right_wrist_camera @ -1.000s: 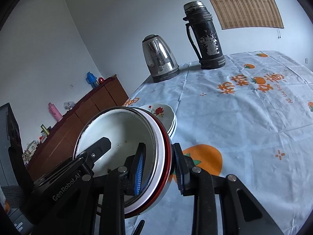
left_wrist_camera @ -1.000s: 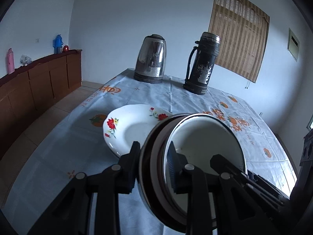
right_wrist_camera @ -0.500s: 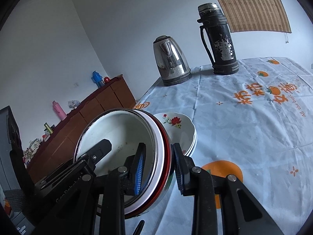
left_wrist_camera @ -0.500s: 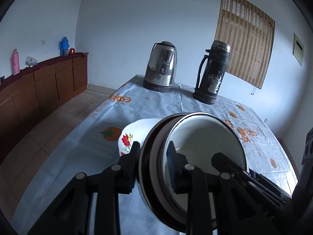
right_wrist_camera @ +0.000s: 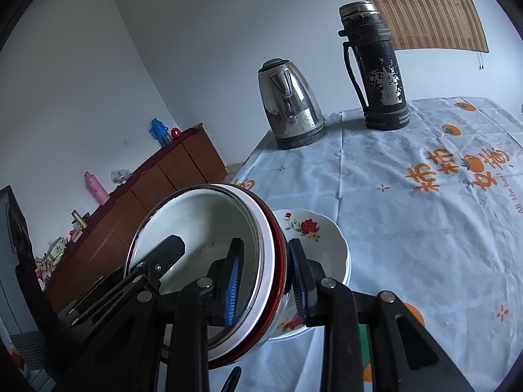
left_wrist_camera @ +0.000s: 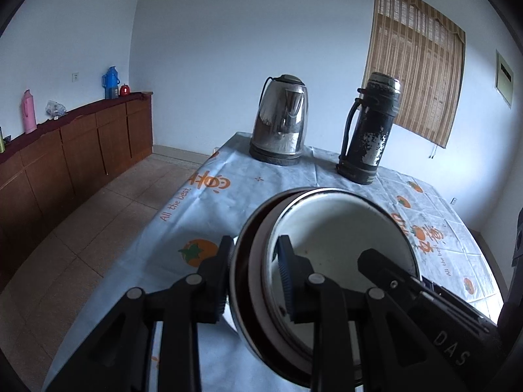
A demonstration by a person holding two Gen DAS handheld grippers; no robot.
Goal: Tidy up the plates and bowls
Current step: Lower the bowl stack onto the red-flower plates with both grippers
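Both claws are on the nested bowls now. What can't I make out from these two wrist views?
- How many nested bowls: rims overlap in both views.
- Floral plates: missing from the left wrist view, half hidden by the bowls in the right; count unclear.
- Table under the bowls: covered by the bowls, the left claw and the right claw.

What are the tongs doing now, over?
Both tongs, left and right, shut on stacked bowls. Stack held above tablecloth. Flowered plates beside it; kettle far off.
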